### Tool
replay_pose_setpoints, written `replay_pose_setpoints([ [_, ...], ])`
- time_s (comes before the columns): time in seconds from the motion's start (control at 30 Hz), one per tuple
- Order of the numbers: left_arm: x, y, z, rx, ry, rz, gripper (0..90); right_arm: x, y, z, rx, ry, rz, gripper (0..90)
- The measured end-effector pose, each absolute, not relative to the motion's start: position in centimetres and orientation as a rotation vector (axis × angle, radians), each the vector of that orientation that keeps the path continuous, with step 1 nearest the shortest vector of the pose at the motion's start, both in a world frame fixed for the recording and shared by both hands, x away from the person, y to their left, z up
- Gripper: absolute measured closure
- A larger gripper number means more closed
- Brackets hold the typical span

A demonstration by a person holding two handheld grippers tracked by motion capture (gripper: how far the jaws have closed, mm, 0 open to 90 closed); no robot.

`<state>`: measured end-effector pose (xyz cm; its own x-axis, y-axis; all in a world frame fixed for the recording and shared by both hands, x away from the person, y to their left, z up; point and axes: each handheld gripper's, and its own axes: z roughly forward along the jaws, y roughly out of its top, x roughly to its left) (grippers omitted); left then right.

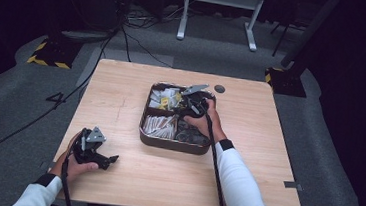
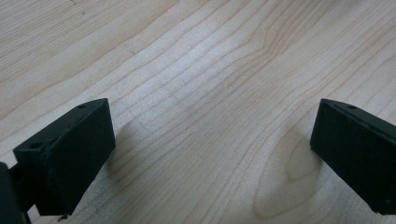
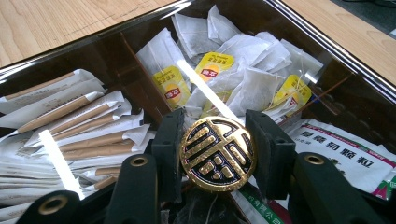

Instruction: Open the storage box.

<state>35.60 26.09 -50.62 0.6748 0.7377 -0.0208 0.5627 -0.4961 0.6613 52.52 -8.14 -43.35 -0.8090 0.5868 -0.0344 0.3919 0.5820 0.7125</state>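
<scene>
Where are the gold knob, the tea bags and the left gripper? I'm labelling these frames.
gold knob [image 3: 217, 154]: right gripper view, its patterned face.
tea bags [image 3: 243, 74]: right gripper view, a white pouch.
left gripper [image 2: 212, 161]: left gripper view, between its jaws.

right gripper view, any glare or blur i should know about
Right gripper view: bright strip reflections cross the paper-wrapped sticks and the tea bags, and the gold knob between the tongs is sharp. Left gripper view: soft shadows beside both jaws on the table. High view: dim, dark surroundings.
</scene>
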Motion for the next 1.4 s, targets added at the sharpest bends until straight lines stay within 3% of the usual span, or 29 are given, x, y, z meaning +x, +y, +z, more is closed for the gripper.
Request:
replay_pose_setpoints([
  [1.4,35.6,26.1,-50.6,2.238,0.996,0.350,0.2,51.7,-11.6,-39.1,0.800,2.473,1.057,59.7],
])
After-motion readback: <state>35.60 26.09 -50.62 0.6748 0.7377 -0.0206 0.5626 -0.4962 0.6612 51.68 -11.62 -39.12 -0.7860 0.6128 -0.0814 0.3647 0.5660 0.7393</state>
